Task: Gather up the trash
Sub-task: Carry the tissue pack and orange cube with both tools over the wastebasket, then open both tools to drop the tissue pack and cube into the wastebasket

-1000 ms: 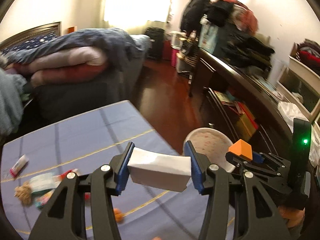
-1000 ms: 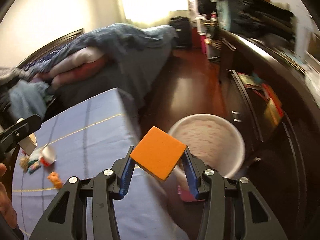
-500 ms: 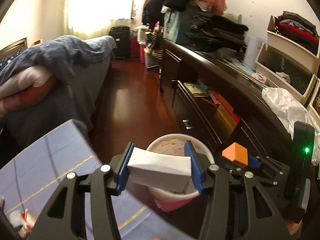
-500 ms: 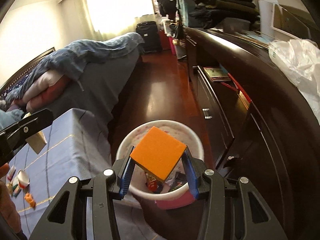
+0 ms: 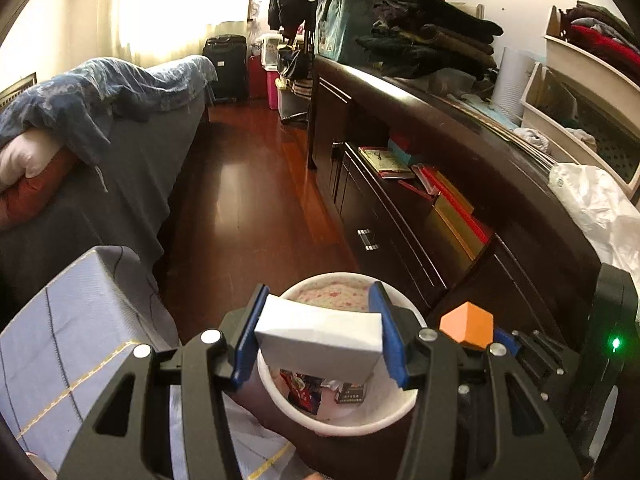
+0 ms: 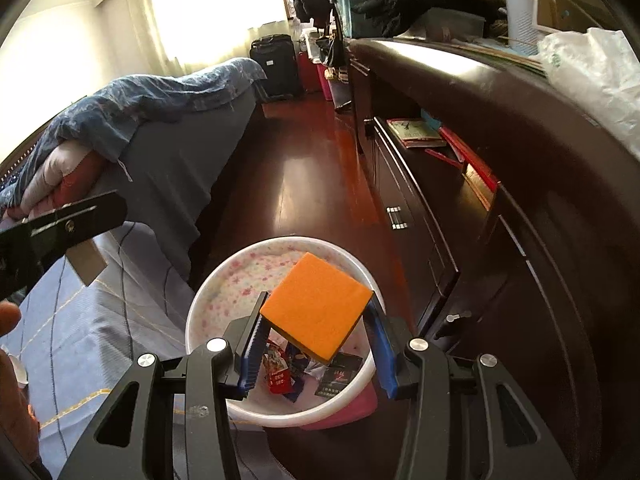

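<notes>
Above the floor's white bin [image 6: 208,300], each gripper pinches a box: white [image 5: 318,340] crosswise, orange [image 6: 316,306] tilted.

Both grippers, left gripper [image 5: 318,336] and right gripper [image 6: 316,344], are black frames with silver screws and ribbed blue fingers [image 5: 250,336].

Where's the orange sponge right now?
Clamped in the right claw, the orange sponge hangs over the white bin, beside the dark dresser.

Sunlit window [image 5: 176,4], red wood floor [image 5: 248,184]; dark dresser [image 5: 440,152]
</notes>
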A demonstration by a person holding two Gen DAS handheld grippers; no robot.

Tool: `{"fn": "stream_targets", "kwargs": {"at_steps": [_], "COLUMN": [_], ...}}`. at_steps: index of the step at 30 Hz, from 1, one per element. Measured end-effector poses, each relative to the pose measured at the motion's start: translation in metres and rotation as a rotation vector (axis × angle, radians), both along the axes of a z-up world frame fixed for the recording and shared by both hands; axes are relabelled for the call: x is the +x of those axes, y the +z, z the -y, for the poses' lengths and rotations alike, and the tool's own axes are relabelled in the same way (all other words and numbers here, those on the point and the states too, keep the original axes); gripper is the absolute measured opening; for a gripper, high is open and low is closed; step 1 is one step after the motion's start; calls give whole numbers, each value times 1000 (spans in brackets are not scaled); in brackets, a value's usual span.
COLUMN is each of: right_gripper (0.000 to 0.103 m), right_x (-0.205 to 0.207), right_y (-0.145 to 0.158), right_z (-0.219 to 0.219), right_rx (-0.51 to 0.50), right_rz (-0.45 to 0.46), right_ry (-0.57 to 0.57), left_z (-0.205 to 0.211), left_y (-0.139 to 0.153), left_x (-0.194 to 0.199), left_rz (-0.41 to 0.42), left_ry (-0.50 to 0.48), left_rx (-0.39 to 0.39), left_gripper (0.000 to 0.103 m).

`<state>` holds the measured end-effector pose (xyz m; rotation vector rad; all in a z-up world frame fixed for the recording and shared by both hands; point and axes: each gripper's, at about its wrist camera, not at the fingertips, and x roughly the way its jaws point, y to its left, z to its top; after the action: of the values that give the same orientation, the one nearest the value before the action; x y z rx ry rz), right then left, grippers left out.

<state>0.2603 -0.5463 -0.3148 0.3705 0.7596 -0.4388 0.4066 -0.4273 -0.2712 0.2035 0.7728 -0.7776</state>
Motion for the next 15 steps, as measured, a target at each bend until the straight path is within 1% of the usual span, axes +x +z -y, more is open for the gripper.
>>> {"fn": "stream_targets", "kwargs": {"at_steps": [7,12,15], "right_gripper": [47,47,47], "right_x": [11,18,23], "right_y": [-16,-26,-30], "right_z": [4,7,8], "right_rx": [0,3,-1], "right_rz": [-25,-40,-48], "right_ry": [0,-7,-7], "left_z": [17,22,25], "left_y": [-20,-31,-37], "left_x": [18,28,36], "left_rz": [-55,-84,-118], "left_ry": [-1,6,7], "left_rx": [7,4,-5], "left_gripper": [52,53,54]}}
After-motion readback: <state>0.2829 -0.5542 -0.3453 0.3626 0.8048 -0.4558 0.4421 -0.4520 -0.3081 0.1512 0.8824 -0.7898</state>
